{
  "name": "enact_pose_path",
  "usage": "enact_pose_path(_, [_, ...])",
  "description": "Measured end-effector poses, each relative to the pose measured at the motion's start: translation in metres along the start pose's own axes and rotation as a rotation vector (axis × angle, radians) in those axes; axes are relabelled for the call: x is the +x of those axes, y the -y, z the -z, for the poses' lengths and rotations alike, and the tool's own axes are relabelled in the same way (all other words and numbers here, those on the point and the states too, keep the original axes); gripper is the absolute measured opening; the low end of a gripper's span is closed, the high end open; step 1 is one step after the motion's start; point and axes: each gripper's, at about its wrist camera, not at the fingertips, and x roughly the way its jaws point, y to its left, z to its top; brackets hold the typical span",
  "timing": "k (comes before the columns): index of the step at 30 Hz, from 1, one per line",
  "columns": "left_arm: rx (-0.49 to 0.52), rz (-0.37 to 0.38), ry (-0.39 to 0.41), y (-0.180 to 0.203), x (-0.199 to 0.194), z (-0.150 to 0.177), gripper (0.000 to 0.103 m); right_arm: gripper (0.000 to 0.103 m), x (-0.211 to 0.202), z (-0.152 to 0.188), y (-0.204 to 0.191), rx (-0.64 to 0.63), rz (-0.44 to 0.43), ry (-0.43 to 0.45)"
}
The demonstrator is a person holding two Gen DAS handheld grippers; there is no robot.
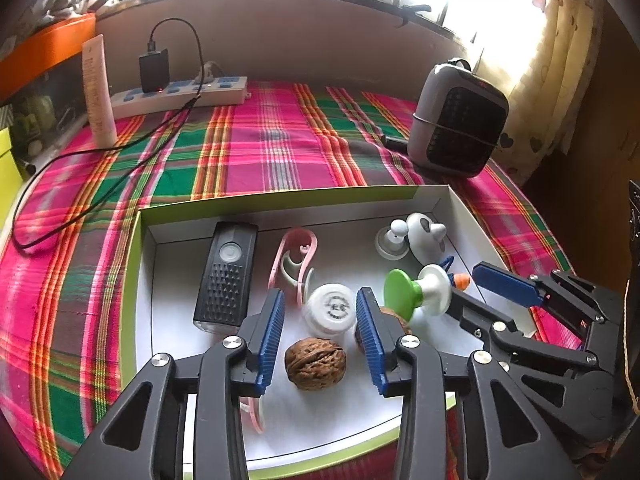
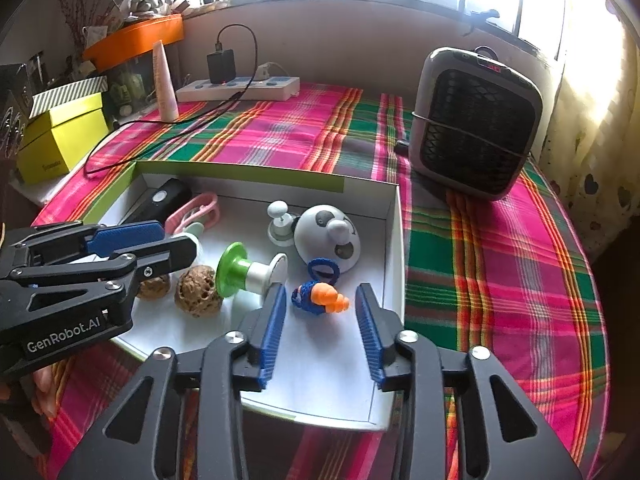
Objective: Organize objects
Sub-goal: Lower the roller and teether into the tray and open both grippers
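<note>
A shallow white box (image 1: 280, 200) with a green rim holds several small things. In the left wrist view my left gripper (image 1: 320, 300) stands open over it. A walnut (image 1: 316, 364) lies loose between its fingers, and a white round cap (image 1: 332, 310) sits at the tips. A second walnut (image 1: 394, 316) is half hidden behind the right finger. A black lamp (image 1: 226, 276), a pink clip (image 1: 294, 260) and a green-and-white spool (image 1: 416, 294) lie around. In the right wrist view my right gripper (image 2: 320, 294) is open, with an orange-and-blue toy (image 2: 332, 298) between its tips, untouched.
A grey heater (image 2: 476, 120) stands on the plaid cloth at the right, beyond the box (image 2: 240, 172). A power strip (image 1: 180, 94) with a charger and trailing black cable, and an upright tube (image 1: 98, 92), are at the back left. A yellow box (image 2: 60, 140) sits at far left.
</note>
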Motion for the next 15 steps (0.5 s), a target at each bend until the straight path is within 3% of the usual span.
enact_pose_path(15, [0.000,-0.004,0.013,-0.0009,-0.0084,0.0044,0.036,0.039,-0.0073,0.0027,-0.0044,0.005,0.014,0.006])
